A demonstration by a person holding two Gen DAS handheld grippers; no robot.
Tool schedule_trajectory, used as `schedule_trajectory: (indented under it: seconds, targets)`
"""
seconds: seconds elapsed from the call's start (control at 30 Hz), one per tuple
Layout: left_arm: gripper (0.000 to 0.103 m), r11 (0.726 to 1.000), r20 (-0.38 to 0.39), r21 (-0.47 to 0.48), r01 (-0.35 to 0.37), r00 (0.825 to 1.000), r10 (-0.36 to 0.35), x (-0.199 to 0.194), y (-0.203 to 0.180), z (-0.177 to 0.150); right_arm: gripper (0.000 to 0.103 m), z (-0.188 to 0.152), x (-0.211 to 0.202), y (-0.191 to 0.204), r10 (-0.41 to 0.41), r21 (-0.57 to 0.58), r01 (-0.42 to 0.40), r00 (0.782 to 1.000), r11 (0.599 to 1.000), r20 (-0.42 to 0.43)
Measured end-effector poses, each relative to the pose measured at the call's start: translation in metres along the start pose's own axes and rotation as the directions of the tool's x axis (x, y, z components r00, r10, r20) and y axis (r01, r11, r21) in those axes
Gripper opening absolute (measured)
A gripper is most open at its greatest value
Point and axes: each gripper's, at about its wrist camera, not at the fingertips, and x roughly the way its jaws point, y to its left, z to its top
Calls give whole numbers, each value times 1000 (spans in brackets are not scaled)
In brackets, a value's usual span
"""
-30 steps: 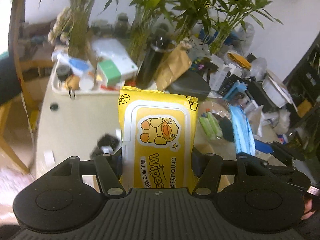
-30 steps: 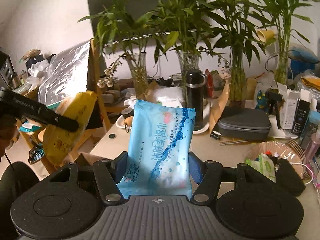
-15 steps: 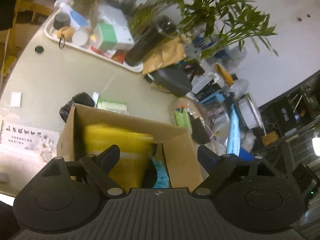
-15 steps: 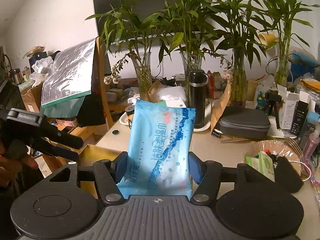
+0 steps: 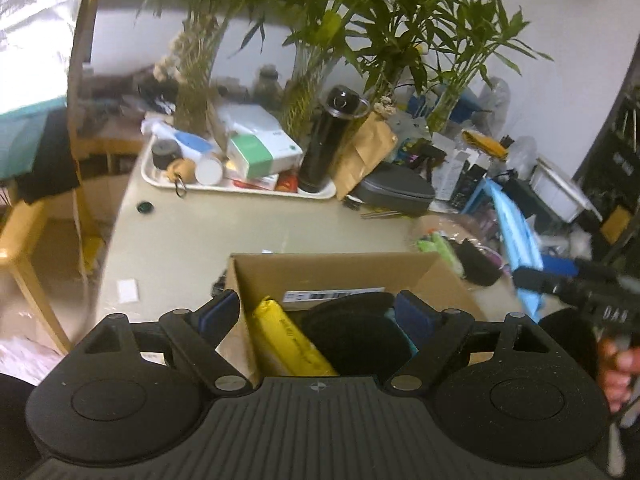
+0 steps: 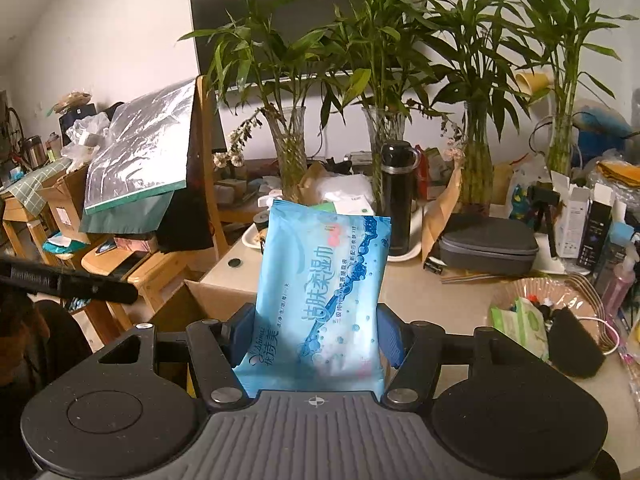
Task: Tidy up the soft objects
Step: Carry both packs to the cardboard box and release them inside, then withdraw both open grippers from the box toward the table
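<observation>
Cardboard box (image 5: 452,280) is sitting open on the desk (image 5: 256,232), right below the left gripper (image 5: 320,312); its jaws are standing wide with nothing pressed between them, having just been opening; the yellow wipes pack (image 5: 292,344) is lying tilted inside the box against the left wall, next to a dark soft item (image 5: 356,332) and a sliver of teal at the right. The right gripper (image 6: 316,328) is gripping the blue wipes pack (image 6: 320,292) by its lower part, both blue pads pressing its sides, so the pack is standing upright above the desk (image 6: 440,292), just right of the box (image 6: 208,300). A white tray (image 5: 240,190) carrying a black flask (image 5: 328,140) is sitting further back, in front of bamboo stalks in glass vases (image 6: 292,152).
</observation>
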Motion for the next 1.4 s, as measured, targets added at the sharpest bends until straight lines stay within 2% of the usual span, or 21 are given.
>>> schedule_trajectory:
  seconds: [0.2, 0.23, 0.33, 0.4, 0.53, 0.93, 1.4]
  targets:
    - [86, 996, 64, 64, -63, 996, 59, -10, -3, -11, 66, 2, 9, 8, 23, 13, -23, 1000, 1000, -1]
    - [86, 994, 73, 76, -73, 995, 67, -11, -4, -13, 69, -1, 15, 10, 18, 18, -18, 1000, 1000, -23]
    - [86, 991, 84, 101, -93, 993, 84, -13, -6, -18, 93, -11, 37, 15, -4, 14, 5, 993, 1000, -120]
    - [86, 989, 82, 113, -96, 993, 87, -13, -6, -21, 98, -19, 45, 17, -51, 0, 51, 991, 999, -124]
    - [86, 983, 67, 139, -117, 992, 109, -12, -7, -29, 103, -26, 49, 14, -30, 20, 33, 989, 999, -144]
    - [86, 979, 40, 153, -134, 991, 130, -1, -4, -34, 103, -29, 53, 10, -18, 37, 23, 988, 999, -153]
    - [86, 975, 0, 154, -157, 987, 159, 10, -3, -32, 103, -31, 55, 9, -58, 12, 61, 984, 998, -169]
